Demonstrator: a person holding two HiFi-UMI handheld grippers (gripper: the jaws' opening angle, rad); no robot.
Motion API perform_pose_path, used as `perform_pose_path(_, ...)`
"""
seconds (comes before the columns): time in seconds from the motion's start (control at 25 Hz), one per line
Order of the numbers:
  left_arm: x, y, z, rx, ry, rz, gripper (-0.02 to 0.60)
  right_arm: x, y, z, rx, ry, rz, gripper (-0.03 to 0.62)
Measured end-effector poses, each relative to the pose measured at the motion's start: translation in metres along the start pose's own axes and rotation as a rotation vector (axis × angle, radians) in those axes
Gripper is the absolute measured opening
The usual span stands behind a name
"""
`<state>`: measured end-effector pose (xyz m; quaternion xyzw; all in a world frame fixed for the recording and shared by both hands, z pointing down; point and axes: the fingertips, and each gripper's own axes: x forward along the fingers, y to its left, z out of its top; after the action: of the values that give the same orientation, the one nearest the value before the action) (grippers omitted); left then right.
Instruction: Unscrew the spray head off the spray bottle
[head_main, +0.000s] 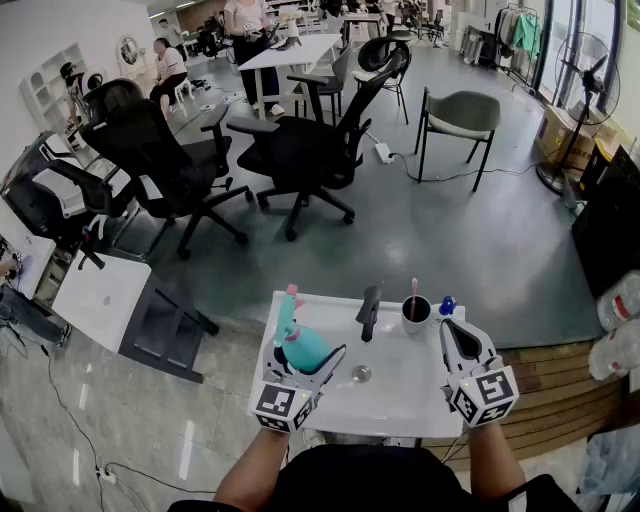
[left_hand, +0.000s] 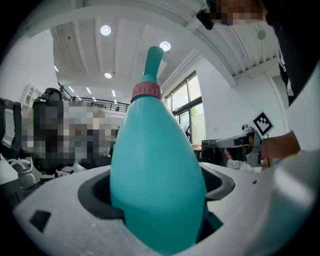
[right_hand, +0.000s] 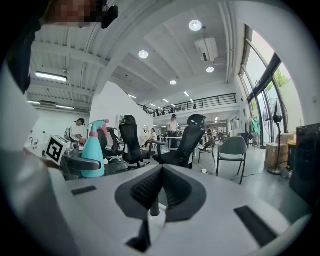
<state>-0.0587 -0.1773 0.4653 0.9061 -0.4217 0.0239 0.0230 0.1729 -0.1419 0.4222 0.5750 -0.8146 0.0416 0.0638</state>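
A teal spray bottle (head_main: 301, 345) with a pink collar (left_hand: 146, 91) and its spray head (head_main: 290, 303) on top stands upright over the left part of the white sink (head_main: 400, 400). My left gripper (head_main: 306, 362) is shut on the bottle's body (left_hand: 155, 165), low down. The bottle also shows at the left of the right gripper view (right_hand: 92, 152). To the right, my right gripper (head_main: 452, 332) is held over the sink's right side. It is shut with nothing between its pads (right_hand: 159, 186), and it stays apart from the bottle.
A black faucet (head_main: 369, 311) rises at the sink's back, with a drain (head_main: 361, 374) in front of it. A dark cup (head_main: 415, 309) with a toothbrush and a small blue item (head_main: 447, 304) stand at the back right. Office chairs (head_main: 300, 150) fill the floor beyond.
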Motion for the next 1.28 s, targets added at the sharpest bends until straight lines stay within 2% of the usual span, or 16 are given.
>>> perform_pose_path(0.44,0.005,-0.001,0.005,0.042,0.004,-0.019,0.456,0.003,-0.002,0.003,-0.004,-0.012,-0.014,0.005)
perform_pose_path(0.68,0.007,-0.004,0.007,0.049,0.008,-0.024,0.456,0.002,-0.006,0.000,0.055,-0.036,-0.012,0.005)
perform_pose_path(1.0,0.004,-0.010,0.003,0.056,0.027,-0.036,0.456,0.006,0.013,-0.003,0.068,-0.030,0.086,0.008)
perform_pose_path(1.08,0.003,-0.012,0.002,0.058,0.032,-0.043,0.456,0.009,0.022,-0.002,0.065,-0.021,0.127,0.060)
perform_pose_path(1.28,0.002,-0.016,0.000,0.058,0.040,-0.054,0.456,0.014,0.044,0.003,0.036,-0.017,0.200,0.087)
